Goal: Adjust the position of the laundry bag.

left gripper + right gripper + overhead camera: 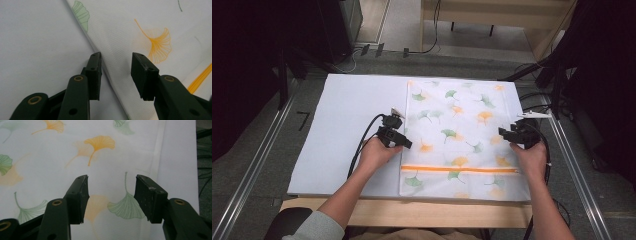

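From the high view, a white mesh bag printed with green and orange ginkgo leaves lies flat on the right half of the bench's white board, with an orange zipper band running across it near the person's edge. Both forearms come in from the bottom. The left hand rests by the bag's left edge, its hand-held gripper pointing right toward that edge. The right hand sits at the bag's right edge, its hand-held gripper pointing left over the fabric. A black cable loops back from the left tool.

In the left gripper view, the left hand-held gripper has its jaws apart, with nothing between them. They straddle the bag's left edge: one jaw over the bare board, the other over the cloth beside an orange leaf.

In the right gripper view, the right hand-held gripper also stands with jaws apart, low over the bag near a green leaf. The bag's seamed right edge runs just beyond.
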